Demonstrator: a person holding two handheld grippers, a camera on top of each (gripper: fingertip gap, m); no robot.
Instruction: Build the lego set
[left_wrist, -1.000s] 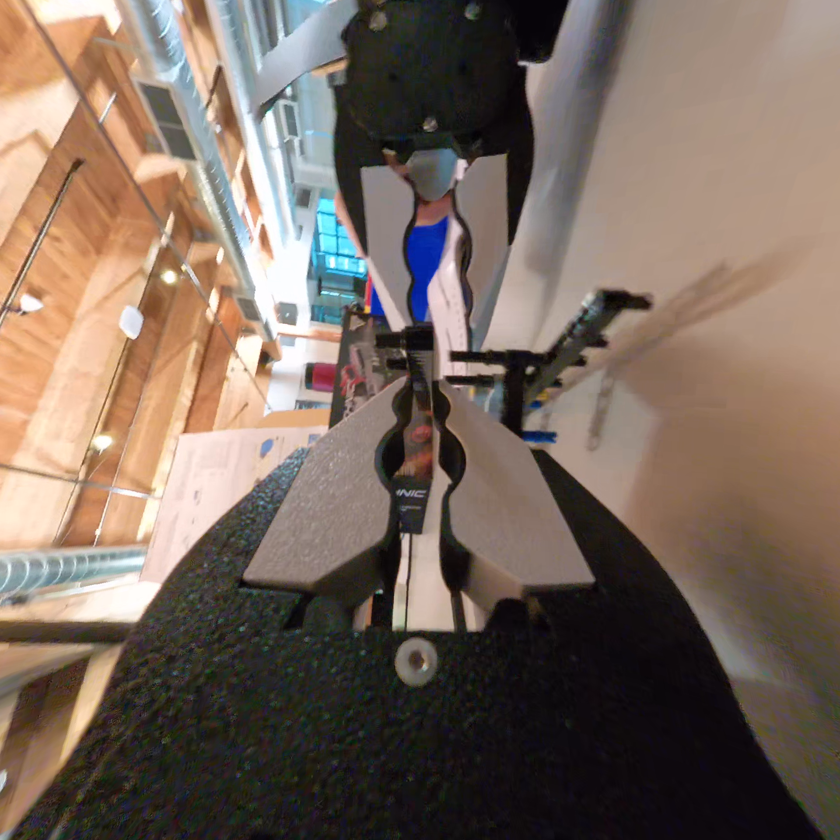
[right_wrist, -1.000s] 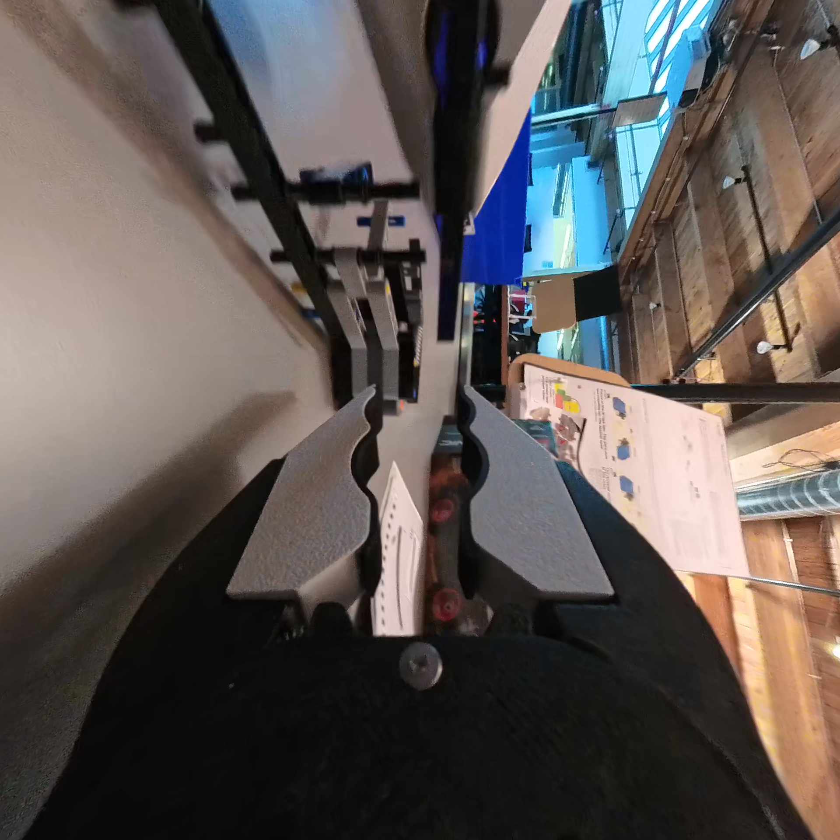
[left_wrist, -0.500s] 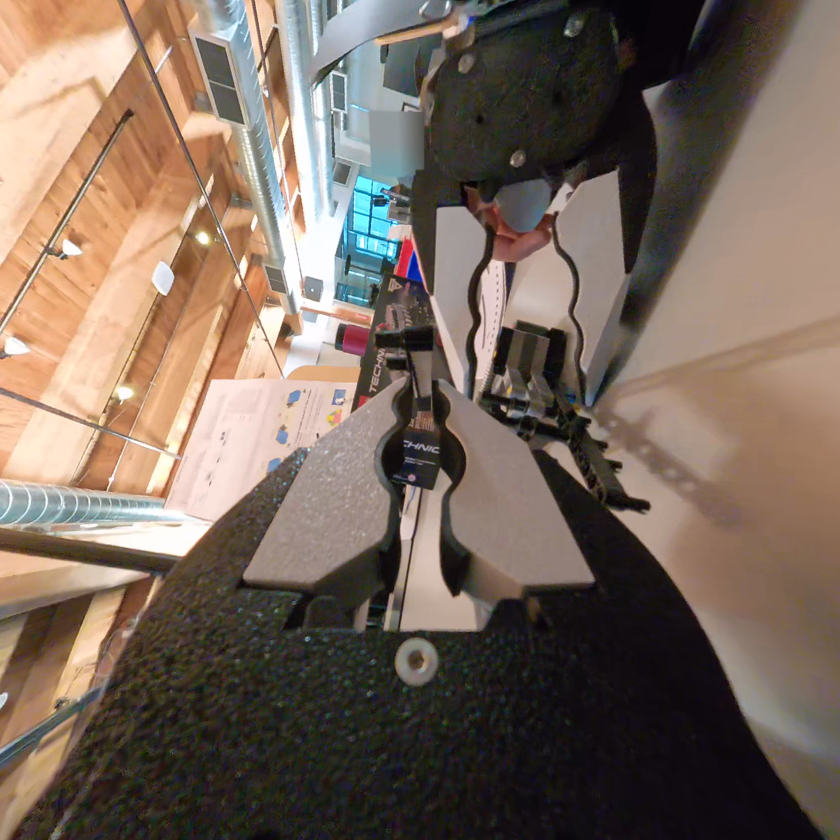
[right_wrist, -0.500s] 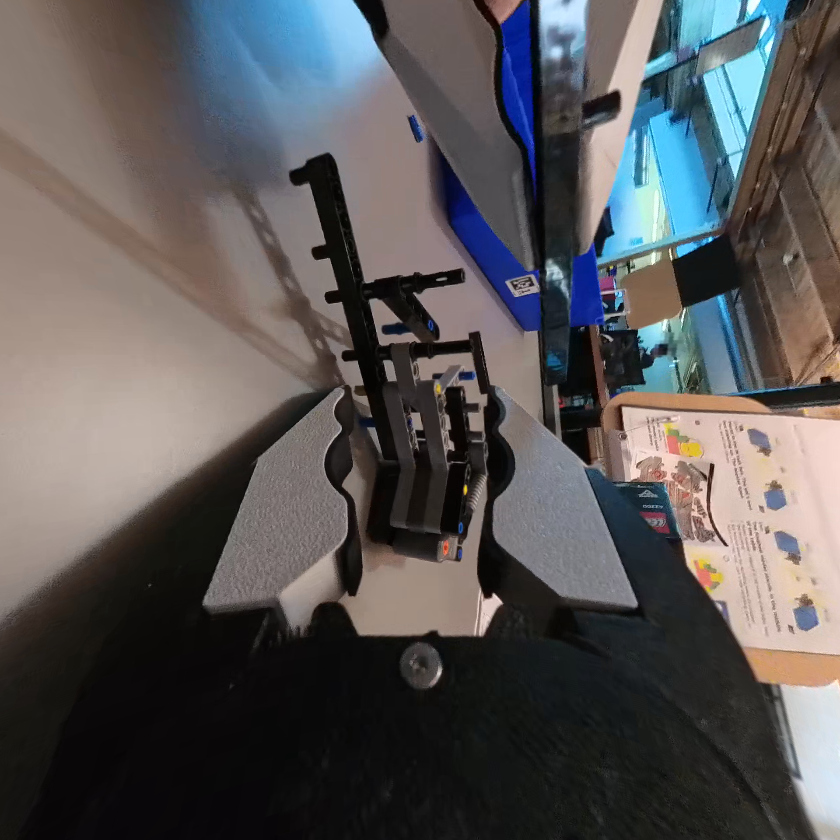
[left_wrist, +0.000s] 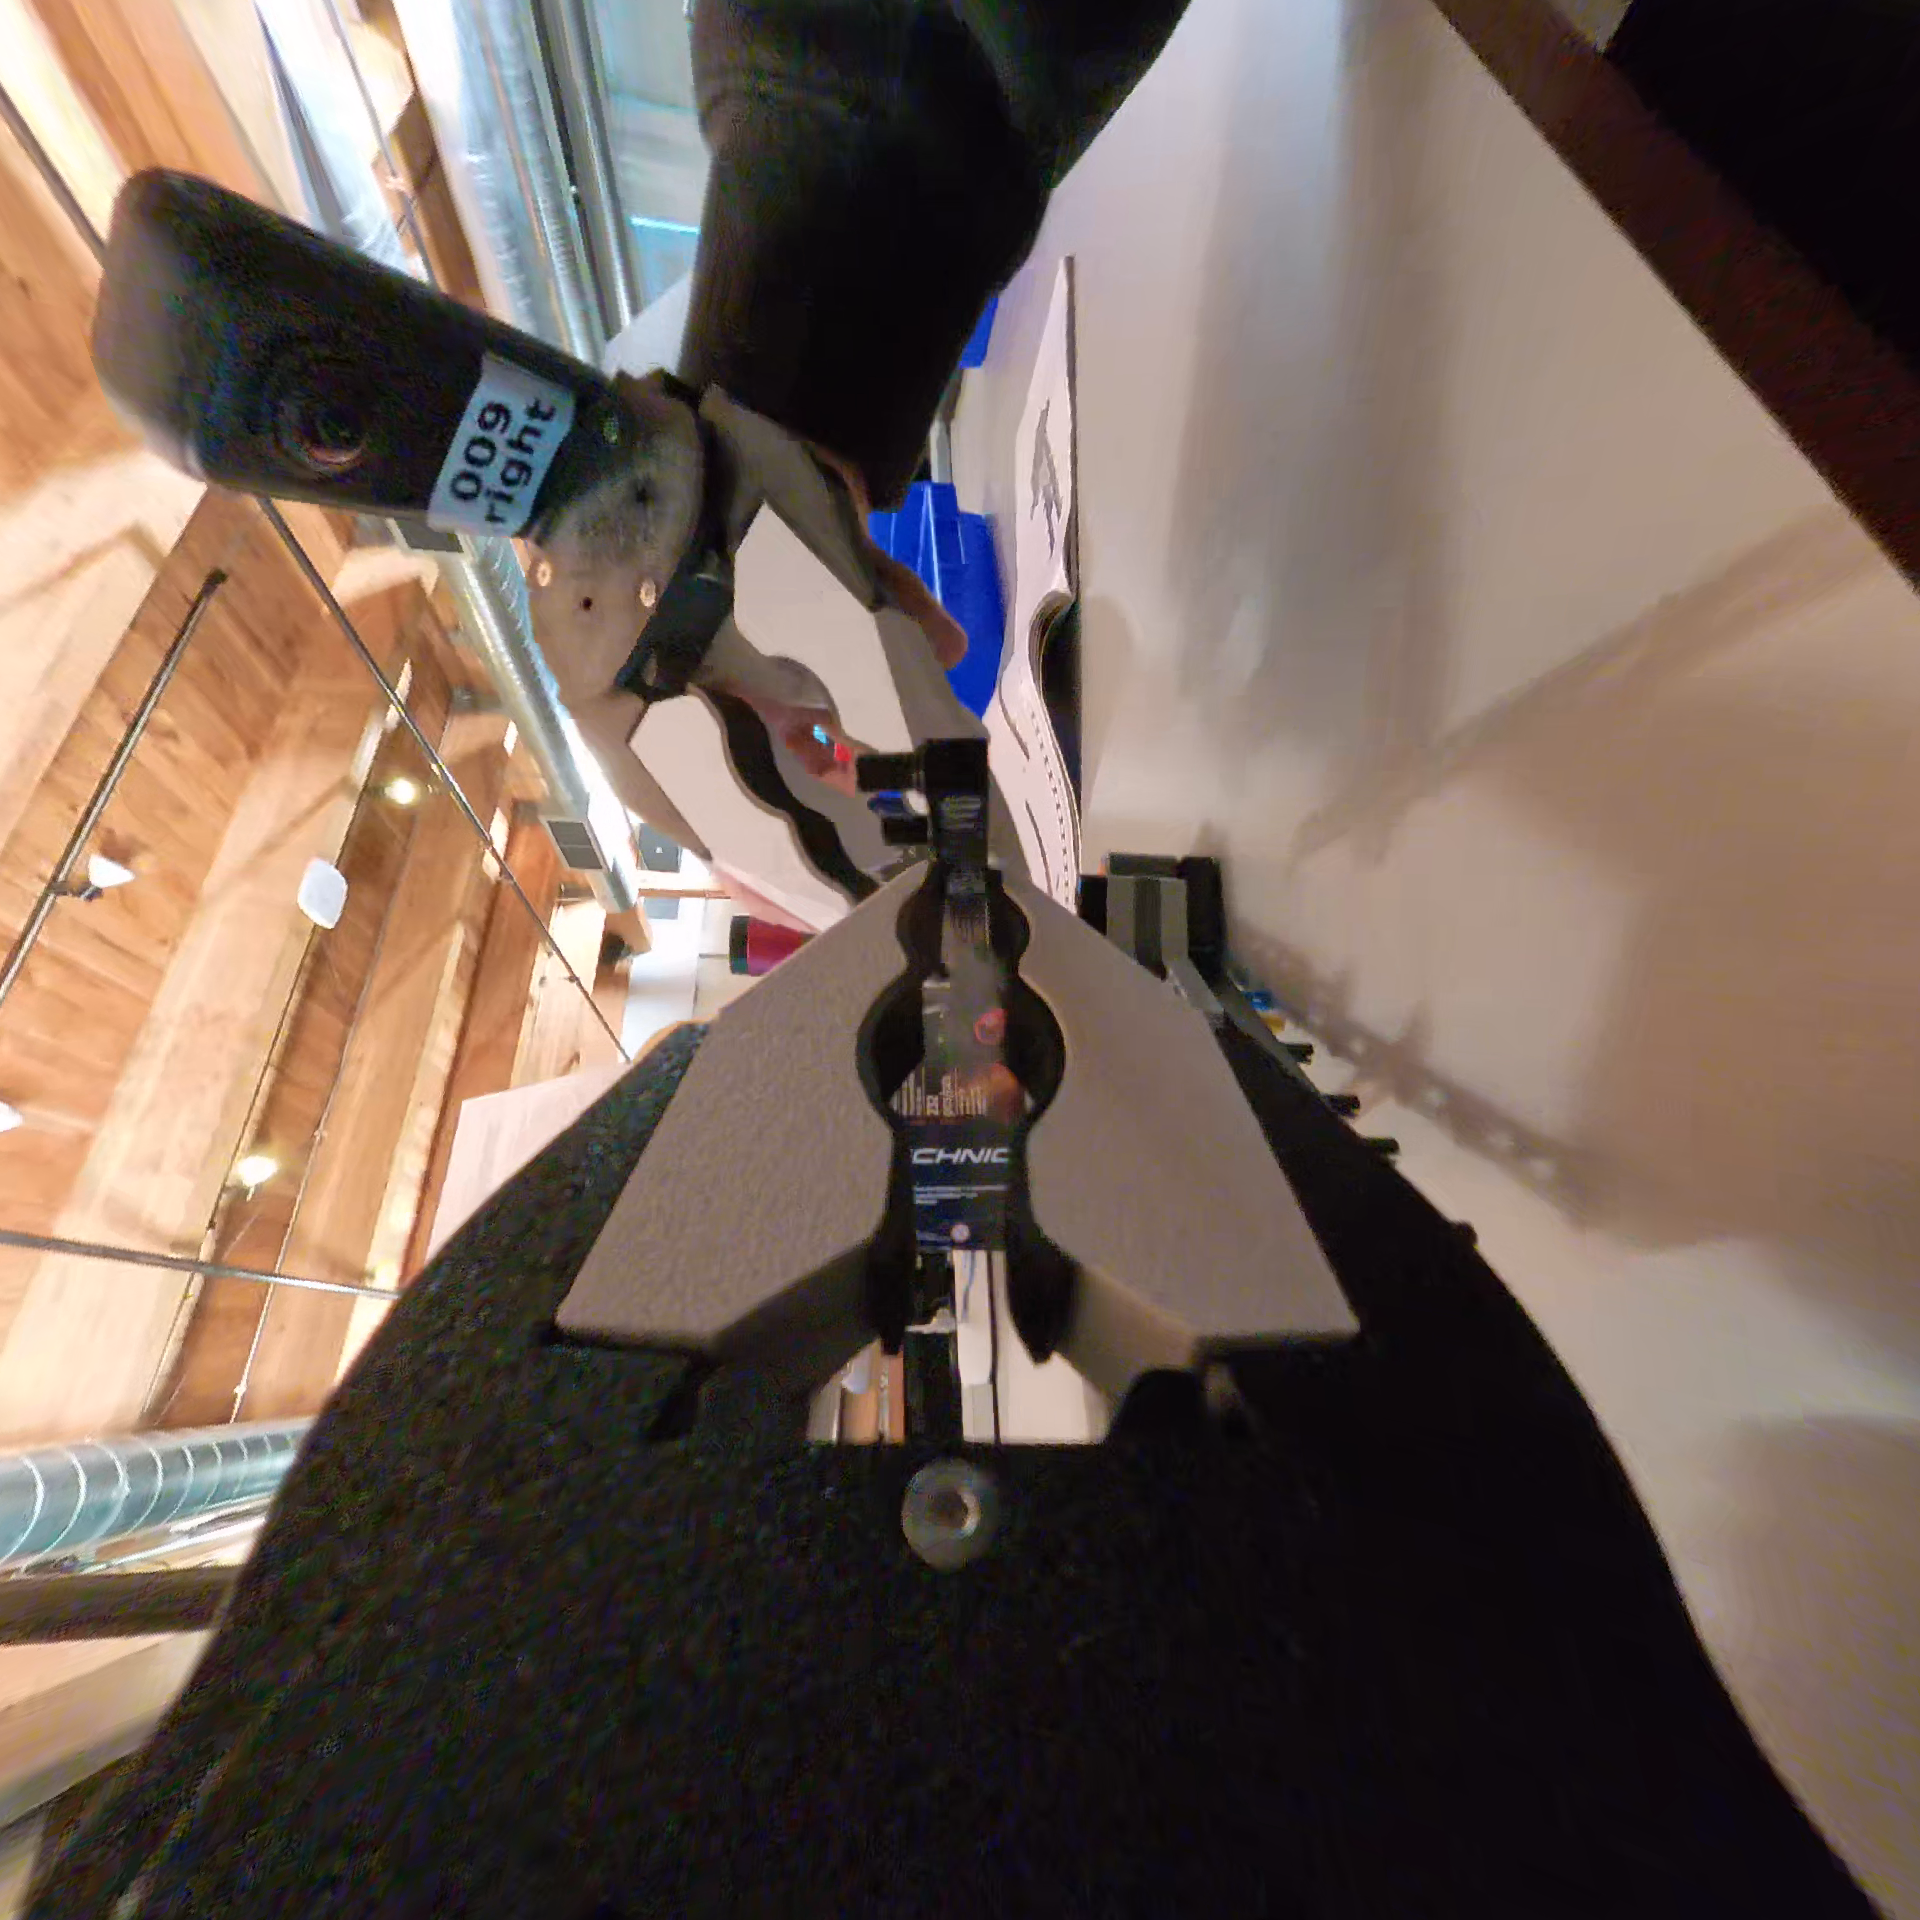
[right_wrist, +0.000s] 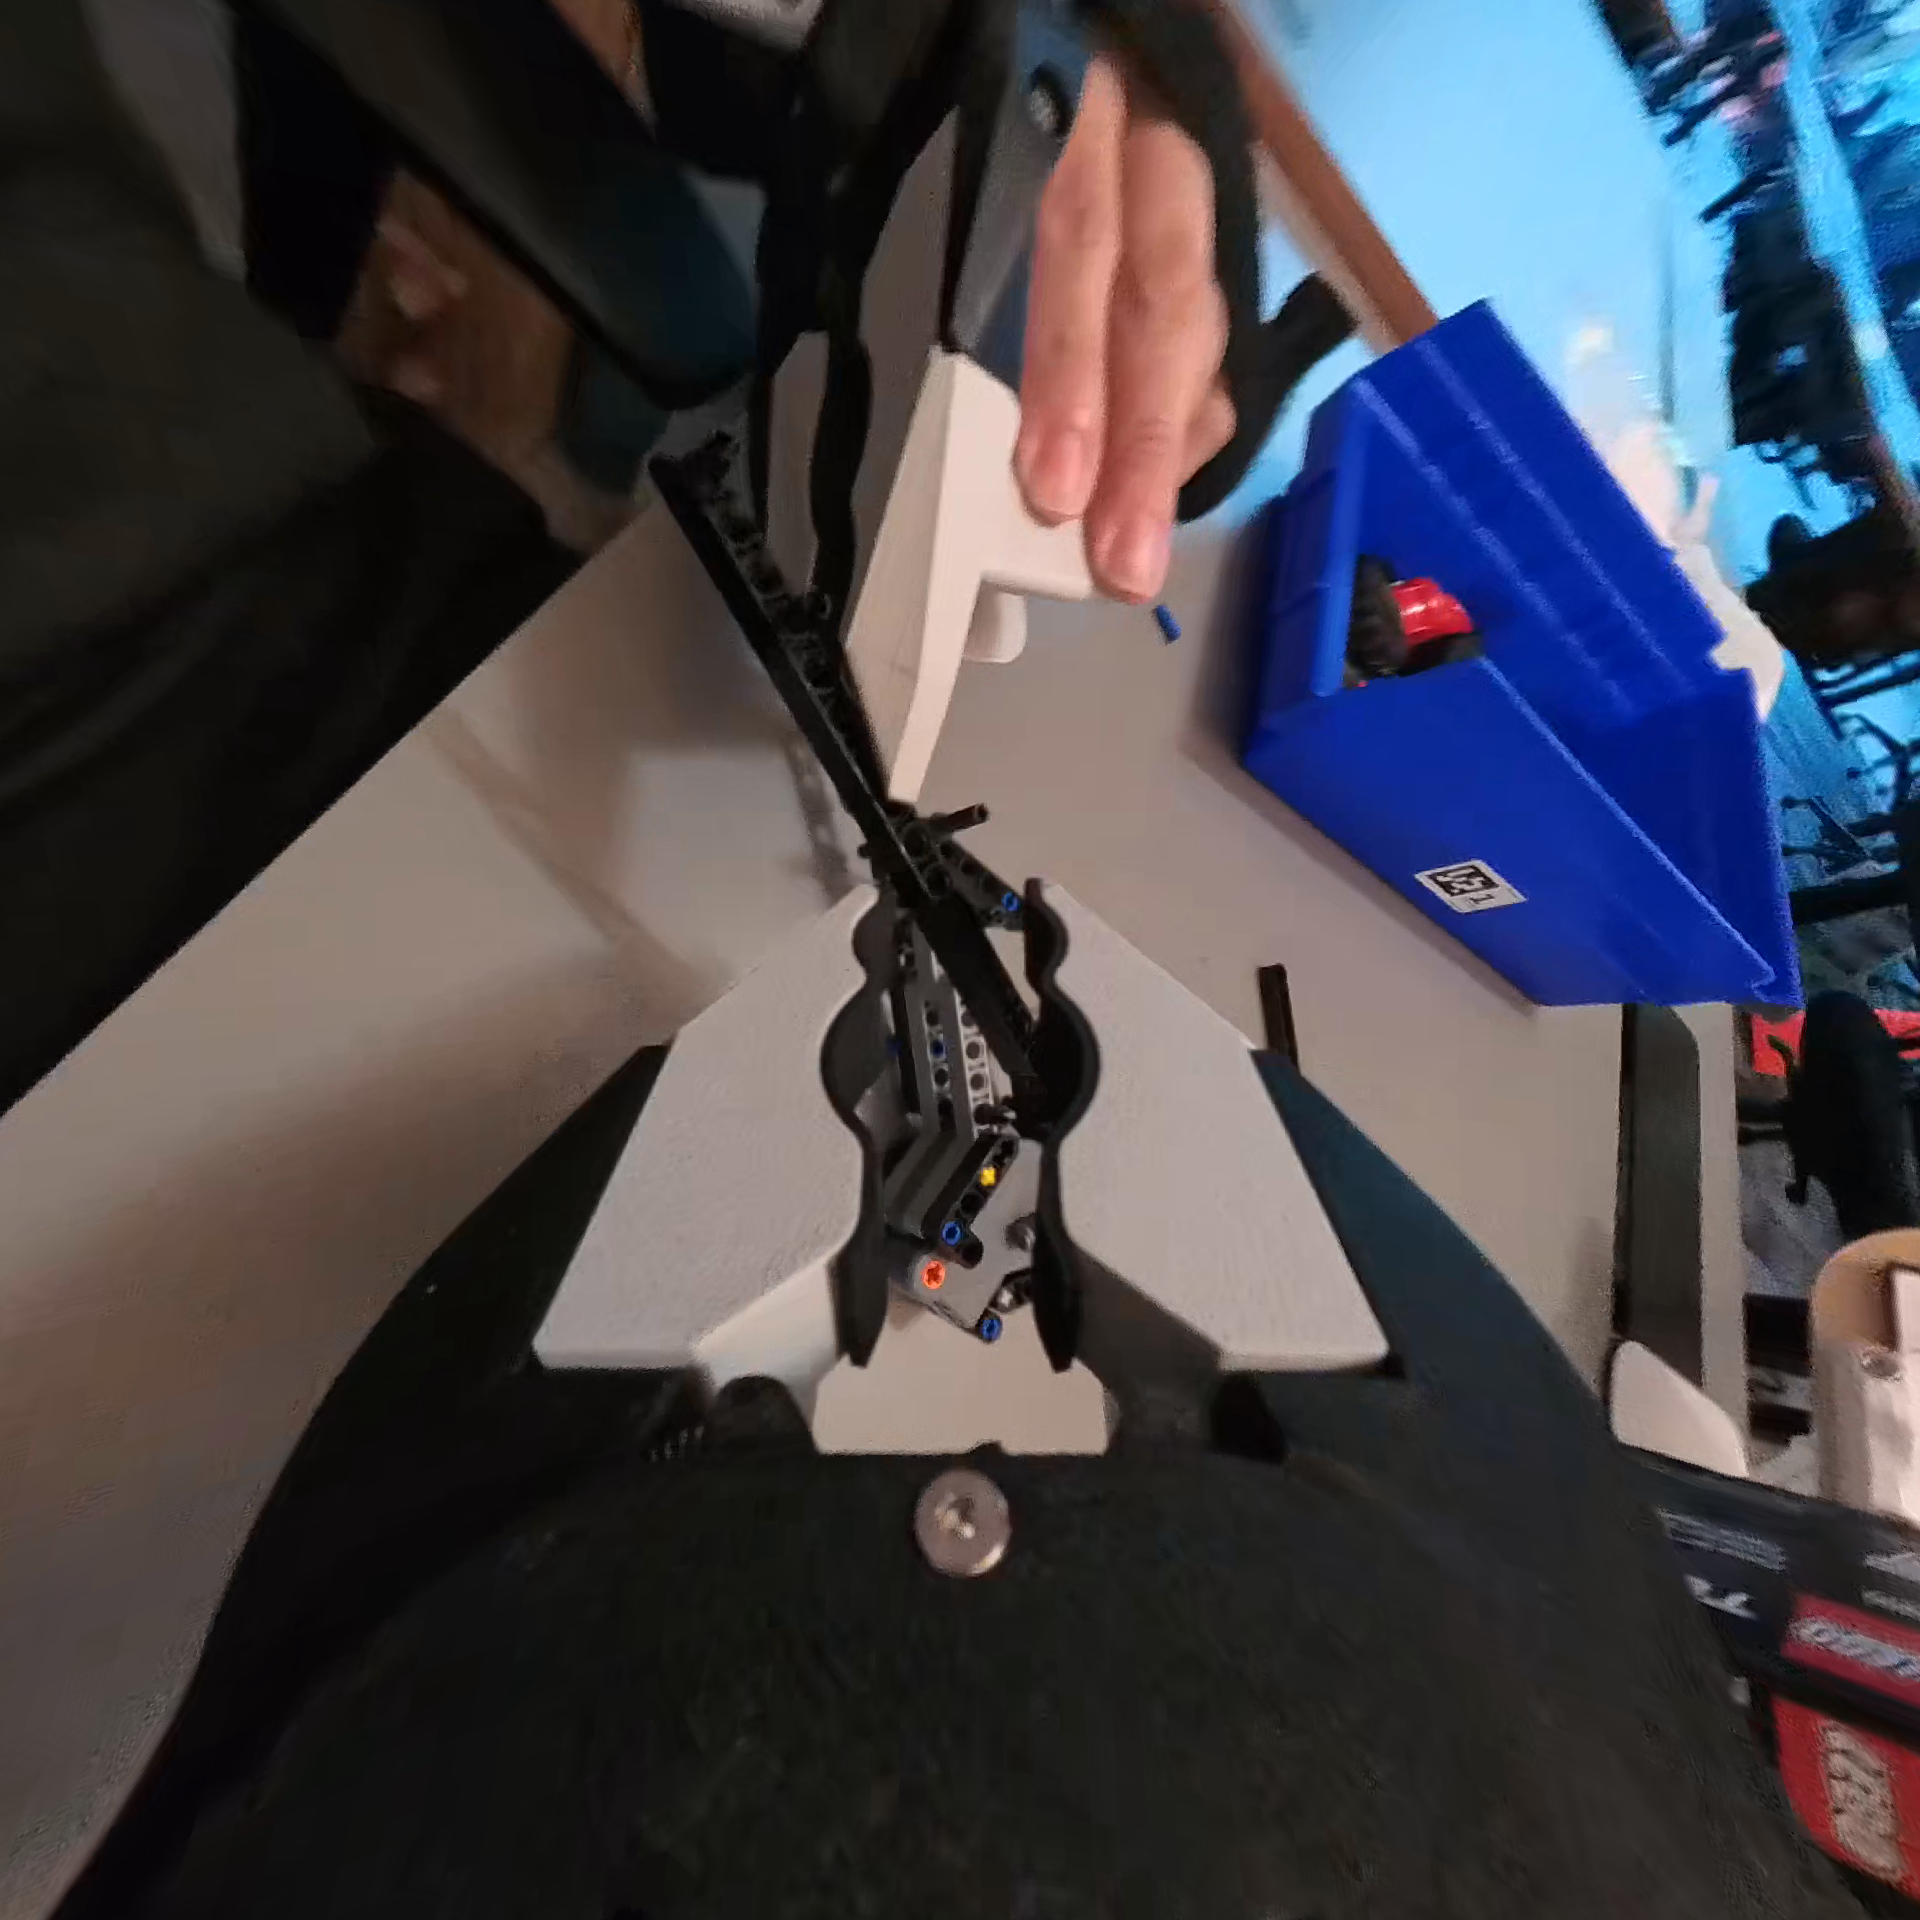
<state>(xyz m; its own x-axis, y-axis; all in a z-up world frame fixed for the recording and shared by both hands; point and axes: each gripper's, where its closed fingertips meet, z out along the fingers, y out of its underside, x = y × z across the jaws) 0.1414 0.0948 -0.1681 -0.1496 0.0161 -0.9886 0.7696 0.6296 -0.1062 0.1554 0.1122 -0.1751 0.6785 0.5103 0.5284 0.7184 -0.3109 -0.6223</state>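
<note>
My right gripper is shut on a grey and black lego assembly, whose long black beam sticks out up and to the left. My left gripper is shut on a small black lego piece with pins that pokes out past its tips. In the right wrist view the left gripper, with a hand on it, reaches down to the far end of the assembly. In the left wrist view the assembly sits just right of my fingers, against the white table.
A blue bin with a red and black part inside stands on the table at the right. A small blue pin and a black axle lie loose near it. The black lego box lies at the lower right. The tips of both grippers are at nearly the same place.
My right gripper has closed on the assembly, which stood between its open fingers half a second ago. Both grippers have swung round and come closer together. The left gripper still holds its black piece.
</note>
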